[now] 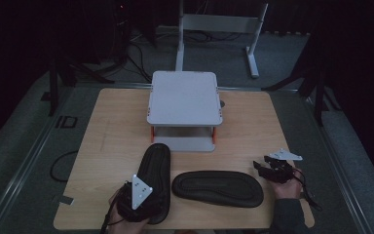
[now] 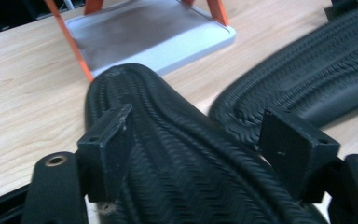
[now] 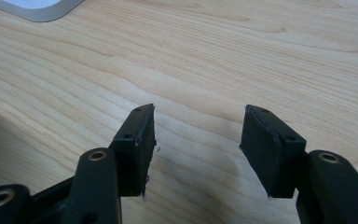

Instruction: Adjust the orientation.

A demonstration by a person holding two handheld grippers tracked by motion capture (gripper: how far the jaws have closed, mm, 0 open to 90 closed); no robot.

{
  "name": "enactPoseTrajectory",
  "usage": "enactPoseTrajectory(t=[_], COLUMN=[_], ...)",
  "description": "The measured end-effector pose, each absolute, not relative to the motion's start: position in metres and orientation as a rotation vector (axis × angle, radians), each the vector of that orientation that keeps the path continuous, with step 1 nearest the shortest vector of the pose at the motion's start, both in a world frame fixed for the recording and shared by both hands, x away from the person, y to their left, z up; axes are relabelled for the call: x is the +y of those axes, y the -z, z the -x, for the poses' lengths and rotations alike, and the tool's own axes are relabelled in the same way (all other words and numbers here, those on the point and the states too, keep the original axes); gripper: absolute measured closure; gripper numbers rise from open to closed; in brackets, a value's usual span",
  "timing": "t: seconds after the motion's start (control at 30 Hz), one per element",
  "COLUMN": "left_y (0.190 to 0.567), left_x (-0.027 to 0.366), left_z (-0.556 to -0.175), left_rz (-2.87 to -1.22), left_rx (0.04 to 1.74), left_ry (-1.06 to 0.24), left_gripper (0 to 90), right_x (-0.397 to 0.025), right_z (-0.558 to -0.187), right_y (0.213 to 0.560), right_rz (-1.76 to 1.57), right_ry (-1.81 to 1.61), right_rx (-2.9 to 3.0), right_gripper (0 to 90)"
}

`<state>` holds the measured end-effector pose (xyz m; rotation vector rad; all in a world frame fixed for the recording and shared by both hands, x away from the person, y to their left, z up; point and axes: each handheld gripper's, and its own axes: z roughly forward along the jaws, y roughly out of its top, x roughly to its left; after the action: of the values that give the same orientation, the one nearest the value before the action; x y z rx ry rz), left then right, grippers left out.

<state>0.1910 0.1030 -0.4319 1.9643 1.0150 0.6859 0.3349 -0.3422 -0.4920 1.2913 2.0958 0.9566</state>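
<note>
Two black slippers lie sole-up on the wooden worktop (image 1: 107, 126), both near the front edge. We see the left slipper (image 1: 157, 165) running front-to-back, its far tip just short of the grey stand's (image 1: 184, 97) lower shelf (image 2: 144, 35); in the left gripper view that tip sits close to the shelf edge, beside an orange leg (image 2: 74, 46). The right slipper (image 1: 217, 187) lies crosswise, approx. centre-front, its near end just beside the left one; touching or not, we can't tell.

Left gripper (image 1: 135, 195) sits over the near end of the left slipper, held in the person's left hand at the bottom edge. Its fingers (image 2: 105, 149) are spread apart, one at either side of the ribbed sole, w/ the slipper between them; they aren't closed on it, and contact on the pads isn't clear.

Right gripper (image 1: 272, 170) is at the right of the worktop, apart from the right slipper's end. Its fingers (image 3: 137, 140) are apart too, w/ only bare wood between them. A corner of the stand's shelf shows top-left in the right gripper view.
</note>
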Motion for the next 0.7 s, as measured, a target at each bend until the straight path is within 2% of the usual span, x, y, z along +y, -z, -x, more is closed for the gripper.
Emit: enactPoseTrajectory(t=[0.2, 0.3, 0.5, 0.63, 0.7], left_y=[0.441, 0.447, 0.463, 0.469, 0.47], left_x=[0.085, 0.077, 0.069, 0.076, 0.083], left_z=[-0.176, -0.169, -0.161, -0.159, -0.159], left_rz=[-2.048, -2.096, -2.194, -2.194, -2.185], left_rx=[0.938, 0.929, 0.968, 1.002, 1.015], left_ry=[-0.638, -0.664, -0.771, -0.872, -0.899], left_gripper=[23.9, 16.7, 5.6, 4.3, 7.2], right_x=[-0.342, -0.342, -0.343, -0.344, -0.344], right_z=[-0.335, -0.335, -0.335, -0.335, -0.335], right_y=[0.492, 0.492, 0.492, 0.491, 0.492], right_rz=[-1.291, -1.29, -1.287, -1.288, -1.287], right_ry=[-0.96, -0.961, -0.968, -0.971, -0.97], right_rx=[2.096, 2.097, 2.095, 2.089, 2.089], right_gripper=[43.7, 43.5, 43.1, 43.1, 43.2])
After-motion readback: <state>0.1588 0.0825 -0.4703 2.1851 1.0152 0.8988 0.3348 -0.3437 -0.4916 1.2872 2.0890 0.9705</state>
